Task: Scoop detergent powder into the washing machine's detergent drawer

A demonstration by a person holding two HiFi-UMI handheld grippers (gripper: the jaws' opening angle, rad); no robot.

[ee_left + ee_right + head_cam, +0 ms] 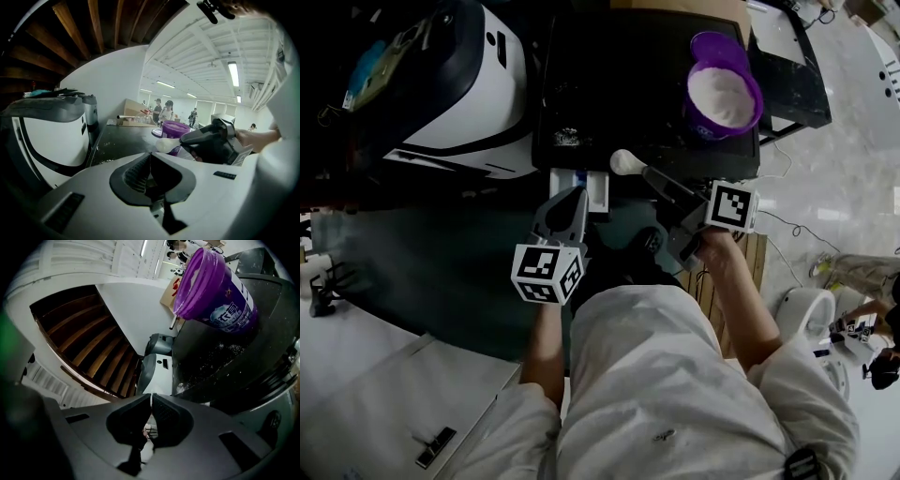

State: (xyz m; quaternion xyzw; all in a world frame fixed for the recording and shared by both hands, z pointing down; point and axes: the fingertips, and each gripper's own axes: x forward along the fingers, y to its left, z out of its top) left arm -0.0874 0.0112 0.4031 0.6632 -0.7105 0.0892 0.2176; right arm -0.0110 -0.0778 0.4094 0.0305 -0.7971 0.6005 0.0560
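**Carry the full scoop slowly to the drawer**

Your right gripper (659, 181) is clenched tight on the handle of the white scoop (627, 162). The scoop looks heaped with white powder. It hangs by the front edge of the black washing machine (609, 84), just beside the open drawer (596, 190) and a bit to its right. The purple tub (724, 89) of powder sits behind, on top of the machine, well apart from the scoop.

Your left gripper (577, 195) is squeezed shut with nothing in it. It waits just beside the drawer, on its left.

Now the job is to get the powder in without a spill. Keep the scoop flat as you go. Slide it sideways until the bowl is right over the drawer. Go low, close to the opening, before you tip. Then roll your wrist slowly so the powder slides out in one small stream.

Do not bump the drawer's edge with the scoop. Keep the left gripper out of the way, or the powder may land on it.
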